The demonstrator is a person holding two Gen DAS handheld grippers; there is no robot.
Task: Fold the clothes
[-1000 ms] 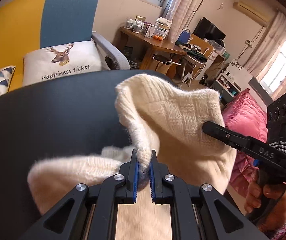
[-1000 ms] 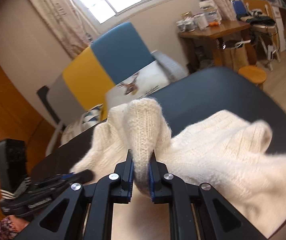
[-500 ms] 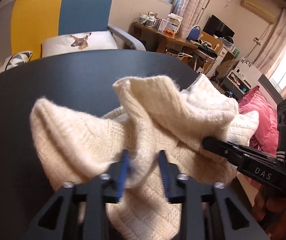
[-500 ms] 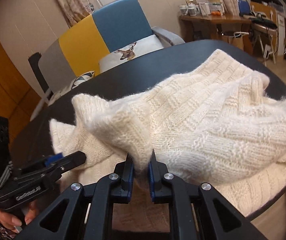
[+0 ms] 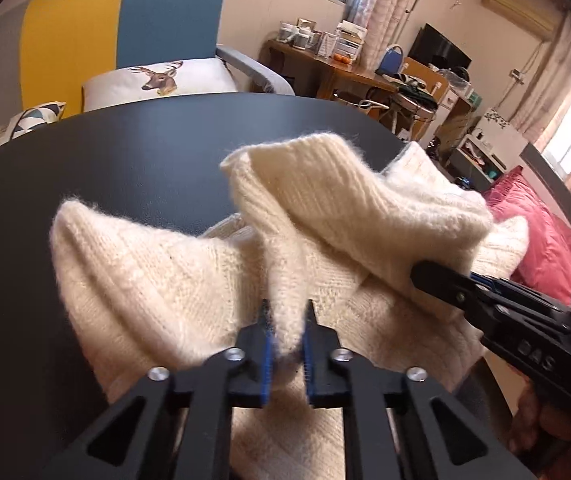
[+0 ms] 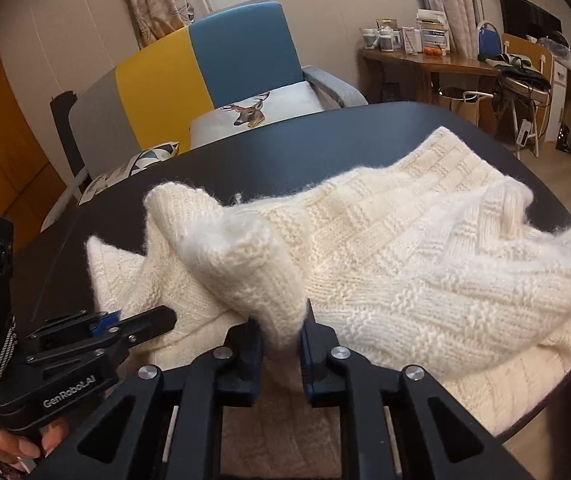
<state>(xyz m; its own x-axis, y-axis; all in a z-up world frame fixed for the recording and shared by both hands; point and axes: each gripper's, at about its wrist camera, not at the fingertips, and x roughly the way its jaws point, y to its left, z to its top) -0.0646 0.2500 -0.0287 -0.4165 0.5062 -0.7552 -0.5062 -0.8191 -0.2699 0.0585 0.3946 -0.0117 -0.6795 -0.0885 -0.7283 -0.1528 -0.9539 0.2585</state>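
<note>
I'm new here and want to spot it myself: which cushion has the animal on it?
Find the blue and yellow armchair behind the round black table. On its seat lies the white cushion printed with a brown deer head; its neighbour to the left, the patterned cushion, shows only triangles.

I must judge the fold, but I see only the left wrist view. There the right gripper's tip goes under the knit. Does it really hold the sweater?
Observer: Yes. The right gripper is shut on a thick fold of the cream knit sweater; the fold fills the gap between its blue pads.
Operator: Thank you. How does the sweater lie further on that side?
Observer: It spreads flat across the black table, about up to the right edge, and one bunched ridge stands up there.
</note>
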